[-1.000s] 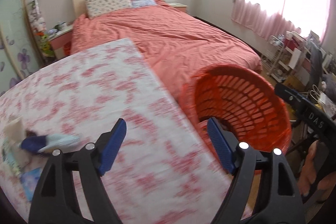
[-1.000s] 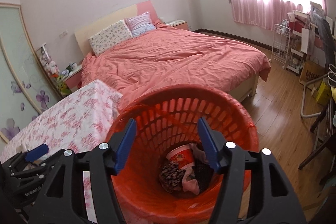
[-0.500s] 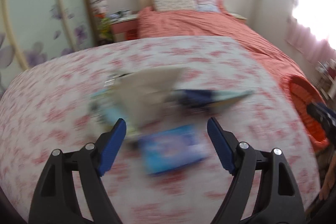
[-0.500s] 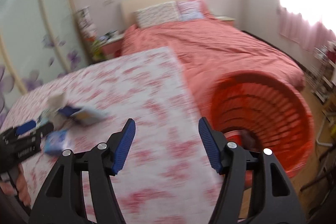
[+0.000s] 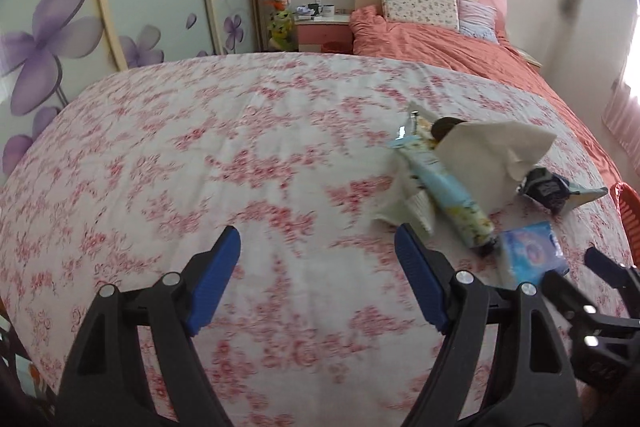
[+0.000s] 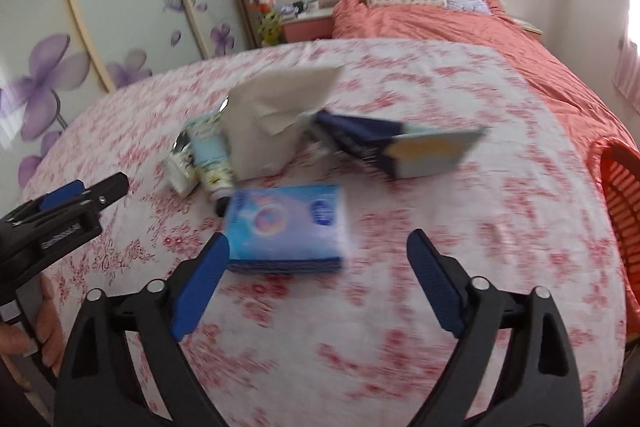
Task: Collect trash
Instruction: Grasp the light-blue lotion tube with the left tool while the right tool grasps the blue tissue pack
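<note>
Presently: right claw [image 6: 318, 267], jaws just widened, empty; flat blue cardboard box [image 6: 286, 227] lay just beyond, long axis crosswise.

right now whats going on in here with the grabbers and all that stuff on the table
A person holds a gripper in each hand over a flowered tablecloth, clearing trash. The right gripper, its jaws just opened wider, hangs empty near a blue packet. The left gripper is open and empty too. A tissue, a tube and a dark wrapper lie uncollected; the orange basket waits at the right edge.

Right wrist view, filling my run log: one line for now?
right gripper: open, empty | nearest: blue box | left gripper: open, empty
</note>
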Motion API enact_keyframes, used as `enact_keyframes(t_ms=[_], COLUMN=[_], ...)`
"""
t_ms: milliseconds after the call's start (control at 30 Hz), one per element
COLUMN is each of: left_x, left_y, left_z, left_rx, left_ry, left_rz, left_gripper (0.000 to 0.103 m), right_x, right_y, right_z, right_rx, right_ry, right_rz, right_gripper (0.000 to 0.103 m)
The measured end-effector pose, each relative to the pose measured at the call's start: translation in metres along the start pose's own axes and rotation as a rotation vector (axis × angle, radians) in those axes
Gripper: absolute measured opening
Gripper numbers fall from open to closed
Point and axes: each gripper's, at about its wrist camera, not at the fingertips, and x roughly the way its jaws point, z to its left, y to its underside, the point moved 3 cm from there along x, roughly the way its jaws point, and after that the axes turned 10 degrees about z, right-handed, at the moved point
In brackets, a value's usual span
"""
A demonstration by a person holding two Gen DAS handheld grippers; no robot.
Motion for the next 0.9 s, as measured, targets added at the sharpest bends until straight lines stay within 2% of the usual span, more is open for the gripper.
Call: enact_keyframes(t_ms=[200, 267, 300, 433, 600, 767, 900], left_x=[0.0, -0.001, -0.002, -0.007, -0.007, 0.015, 0.039], left_y=[0.002, 0.001, 0.001, -0.001, -0.003, -0.007, -0.012], left_z=[0.006, 0.004, 0.0, -0.022, -0.064, -0.097, -0.103], left_rx=[-0.021, -0.026, -0.026, -0.006, 0.05, 0.075, 0.034], left_ry=[0.02, 0.038, 0.05, 0.091, 0.127, 0.101, 0.073], left_rz=[0.004, 0.002, 0.002, -0.002, -0.001, 0.046, 0.099], left_gripper=[0.078, 0.078, 0.078, 0.078, 0.077, 0.069, 0.063], right_x=[0.016, 0.018, 0.017, 0.009, -0.004, -0.01, -0.011], right_y=[-0.004, -0.003, -0.002, 0.005, 0.015, 0.018, 0.019], right_z=[0.018, 0.015, 0.011, -0.013, -0.06, -0.106, -0.111], right_rx=[-0.063, -0.065, -0.058, -0.021, 0.064, 0.192, 0.201], right_ry=[0.105, 0.089, 0.082, 0.087, 0.133, 0.182, 0.163], right_rz=[0.035, 0.052, 0.055, 0.045, 0.035, 0.026, 0.02], right_gripper=[0.089, 0.079, 0.075, 0.074, 0.074, 0.075, 0.075])
